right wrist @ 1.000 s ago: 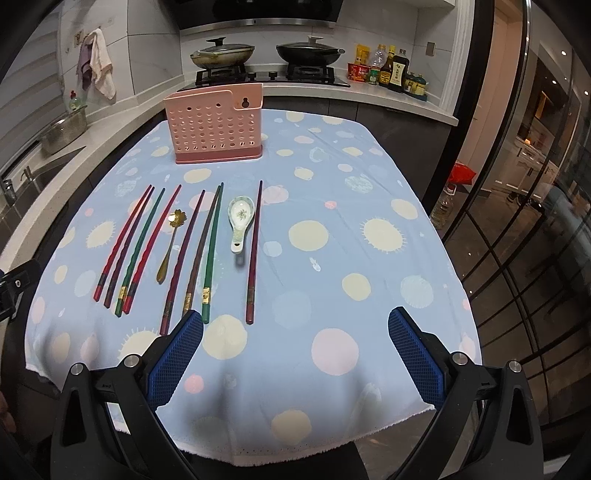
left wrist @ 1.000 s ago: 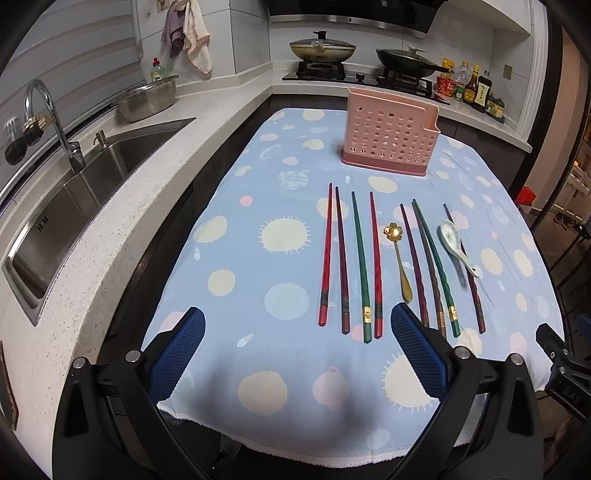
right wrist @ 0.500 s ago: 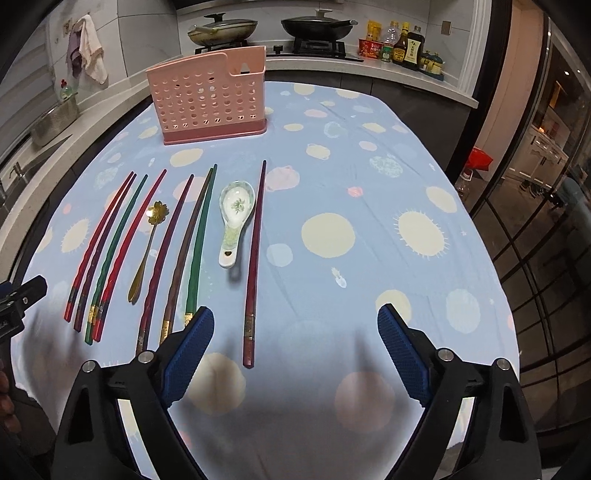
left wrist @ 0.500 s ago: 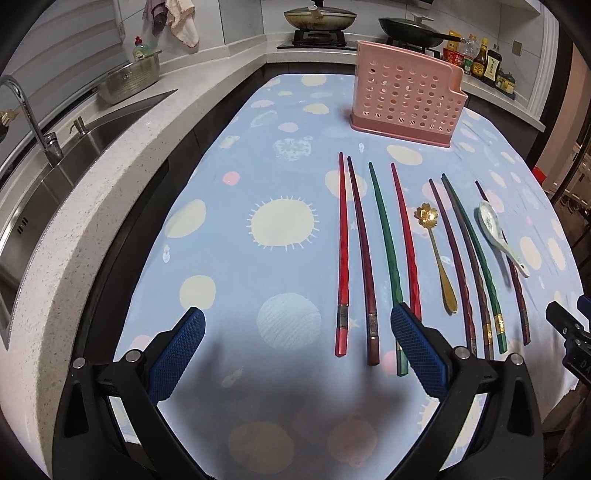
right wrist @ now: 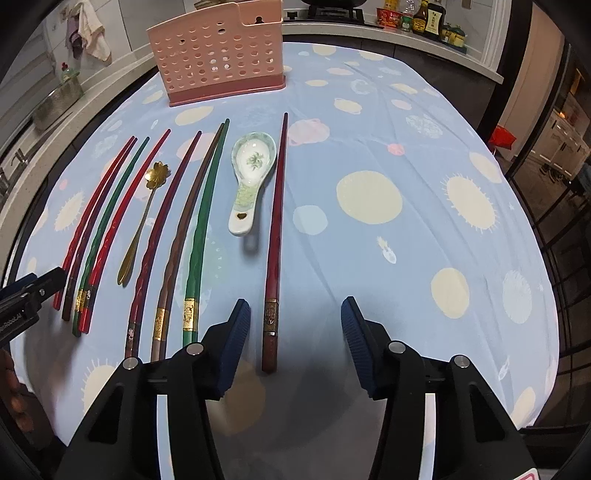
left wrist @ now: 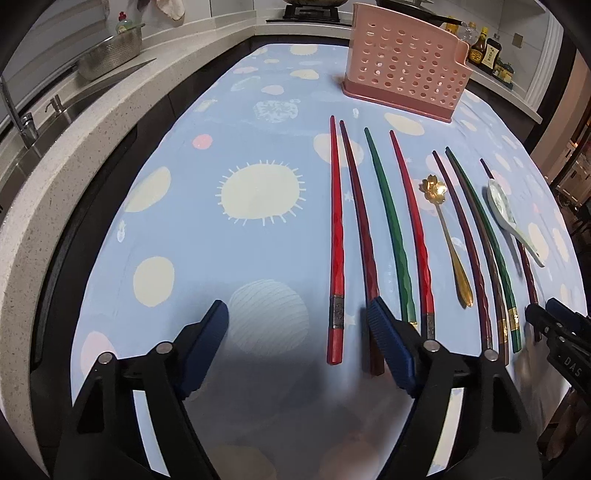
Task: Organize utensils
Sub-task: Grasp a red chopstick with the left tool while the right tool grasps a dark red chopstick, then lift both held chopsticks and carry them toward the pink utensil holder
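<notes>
Blue cloth dotted with pale yellow suns (left wrist: 258,192) covers the counter, and both tools hang low over its near edge. Left hand-held gripper (left wrist: 297,325) is spread wide, its blue pads either side of the butt end of the bright red chopstick (left wrist: 336,236), the right pad lying over the dark red chopstick (left wrist: 360,221) beside it. Right hand-held gripper (right wrist: 295,325) is spread too, straddling the butt of the lone maroon chopstick (right wrist: 275,229); neither pinches anything. Between those, flat on the cloth, run more red, green and brown chopsticks, a gold flower-headed spoon (right wrist: 142,221) and a white ceramic soup spoon with green pattern (right wrist: 251,173). Farther back stands the pink perforated plastic utensil holder (right wrist: 218,55), upright. Beyond it, a stove and sauce bottles (right wrist: 424,16).
</notes>
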`<state>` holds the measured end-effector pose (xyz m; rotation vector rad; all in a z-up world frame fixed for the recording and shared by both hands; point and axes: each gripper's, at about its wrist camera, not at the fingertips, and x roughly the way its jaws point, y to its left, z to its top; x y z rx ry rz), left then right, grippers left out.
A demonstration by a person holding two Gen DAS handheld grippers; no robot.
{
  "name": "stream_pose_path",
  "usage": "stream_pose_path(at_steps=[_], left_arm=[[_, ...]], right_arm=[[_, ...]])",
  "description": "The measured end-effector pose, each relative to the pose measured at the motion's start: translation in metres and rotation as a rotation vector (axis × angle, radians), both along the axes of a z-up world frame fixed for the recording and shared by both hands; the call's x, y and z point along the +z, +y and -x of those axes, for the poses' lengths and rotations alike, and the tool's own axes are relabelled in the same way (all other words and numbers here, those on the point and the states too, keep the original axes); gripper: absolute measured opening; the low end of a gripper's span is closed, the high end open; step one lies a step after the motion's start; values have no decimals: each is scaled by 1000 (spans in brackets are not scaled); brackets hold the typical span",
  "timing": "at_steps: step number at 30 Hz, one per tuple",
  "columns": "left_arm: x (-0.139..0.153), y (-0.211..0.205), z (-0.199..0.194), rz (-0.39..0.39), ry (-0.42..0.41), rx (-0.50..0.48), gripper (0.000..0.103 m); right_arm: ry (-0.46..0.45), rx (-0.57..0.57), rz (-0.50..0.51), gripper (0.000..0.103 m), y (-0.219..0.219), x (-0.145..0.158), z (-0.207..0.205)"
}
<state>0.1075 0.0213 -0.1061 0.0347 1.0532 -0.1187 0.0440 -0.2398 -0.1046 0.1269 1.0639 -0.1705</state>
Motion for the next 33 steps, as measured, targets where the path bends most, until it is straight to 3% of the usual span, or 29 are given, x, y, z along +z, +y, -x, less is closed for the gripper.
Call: stream_pose_path(at_steps=[1,5,14,17,26,33], left_arm=[[-2,0,0,4,5,-3,64],[-3,-3,0,-4,-5,-17,60],[-1,-7,0,40,-11,-60,15],[-1,-8,2,50,-10,-63,9],[6,-3,9,99,-3,-62,7],[27,5,19,120,-45,-49,7]], right_arm=[[0,3,2,47,0,0,0],[-6,15,5,40,2,-1,1],[-16,41,-22,18,4,0,4],[-18,38,-36,9,2,0,5],[-21,24,-61,7,-5,5,15],[-69,-7,-81,7,-17,28,32]])
